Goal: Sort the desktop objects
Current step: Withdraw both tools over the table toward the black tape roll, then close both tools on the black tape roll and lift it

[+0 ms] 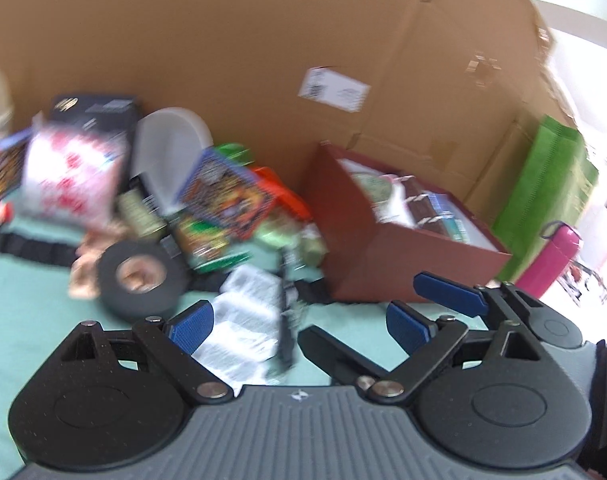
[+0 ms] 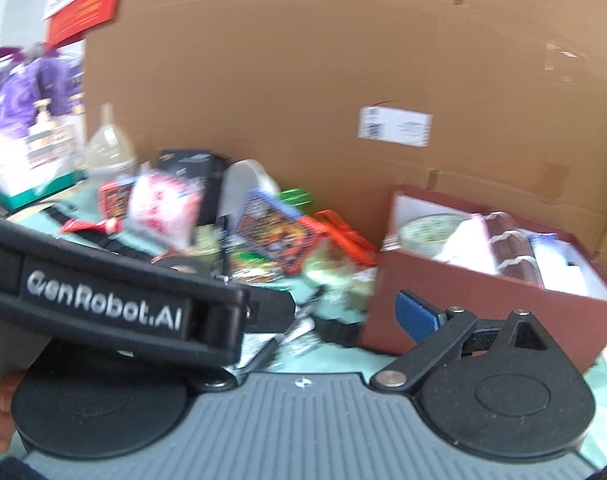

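A heap of snack packets lies on the teal cloth [image 1: 31, 320], among them a white-and-red packet [image 1: 71, 176] and a blue patterned packet [image 1: 227, 192]. In front of the heap are a black tape roll [image 1: 137, 280], a printed leaflet [image 1: 243, 328] and a black pen [image 1: 285, 332]. A red-brown box [image 1: 383, 264] holding several items stands to the right. My left gripper [image 1: 299, 326] is open over the leaflet and holds nothing. My right gripper [image 2: 303, 316] is open beside the box [image 2: 463, 300]; its left finger is hidden behind the left gripper's strap [image 2: 103, 304].
A large cardboard box [image 1: 263, 40] walls off the back. A green bag [image 1: 543, 184] and a pink bottle [image 1: 551, 260] stand far right. A black carton [image 1: 99, 114] and a white container [image 1: 171, 140] sit behind the heap. A clear bottle [image 2: 109, 148] stands back left.
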